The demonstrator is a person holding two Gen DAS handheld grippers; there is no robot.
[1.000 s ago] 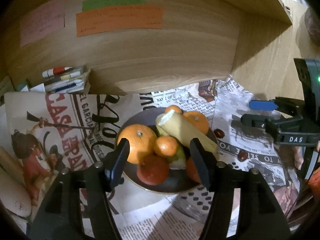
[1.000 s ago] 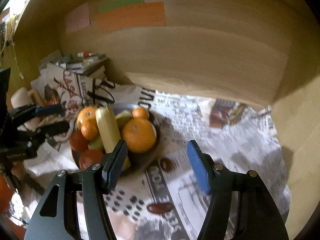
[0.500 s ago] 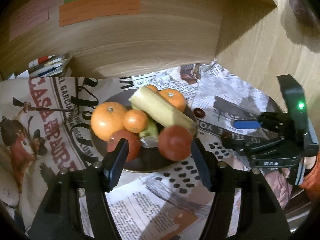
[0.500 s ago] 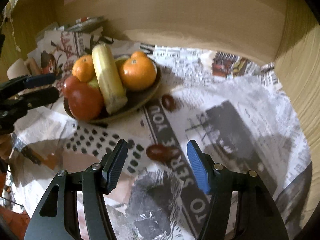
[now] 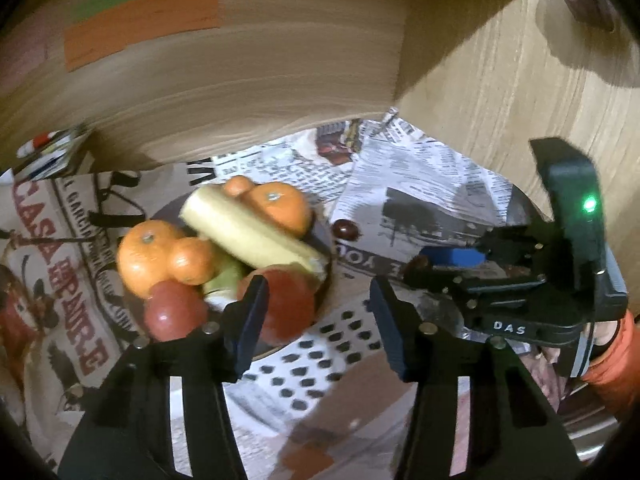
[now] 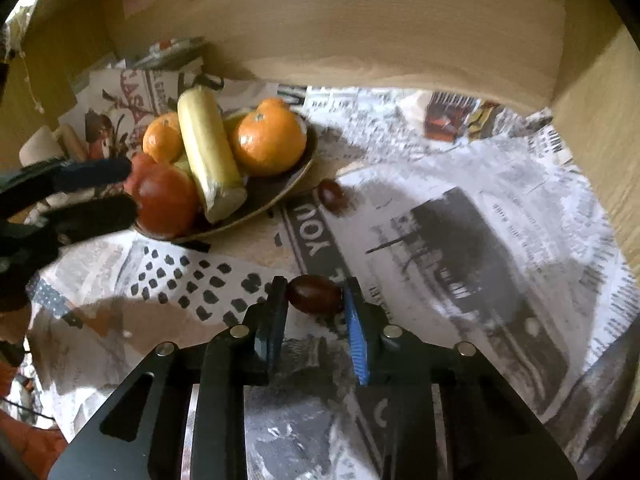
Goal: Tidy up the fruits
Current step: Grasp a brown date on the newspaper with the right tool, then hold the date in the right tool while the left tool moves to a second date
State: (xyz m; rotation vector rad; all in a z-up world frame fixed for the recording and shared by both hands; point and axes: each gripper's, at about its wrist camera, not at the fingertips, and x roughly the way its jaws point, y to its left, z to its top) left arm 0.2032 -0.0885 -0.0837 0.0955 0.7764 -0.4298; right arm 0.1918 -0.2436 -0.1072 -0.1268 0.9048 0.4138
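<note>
- The right tool (image 6: 315,307) is closed on a small dark brown fruit (image 6: 315,294), apparently a date, which lies on the newspaper (image 6: 460,240) covering the counter; the black pad is pressed against one end and the blue pad against the other.
- This fruit is judged to be light, smooth-skinned and somewhat soft, so a gentle squeeze should be enough; a hard grip could bruise or split it.
- It is held end to end, along its long axis. That hold is workable but may let the glossy skin slip out sideways, and a hold across the fatter middle would likely be steadier.
- A second dark fruit (image 6: 331,196) of the same kind lies on the newspaper just beside the rim of the dark plate (image 6: 298,178).
- The plate is piled with oranges (image 6: 269,142), a pale banana (image 6: 208,148) laid across the heap, and red fruits, one of them a round red fruit (image 5: 288,306) at the near edge.
- The left tool (image 5: 316,312) is closing, with nothing between its pads; its left finger (image 5: 246,320) is seen in front of the round red fruit, and contact cannot be told.
- The heap looks loose: the round fruits are judged firm but prone to roll, and the banana is soft and easily marked, so anything added is best set down low and gently.
</note>
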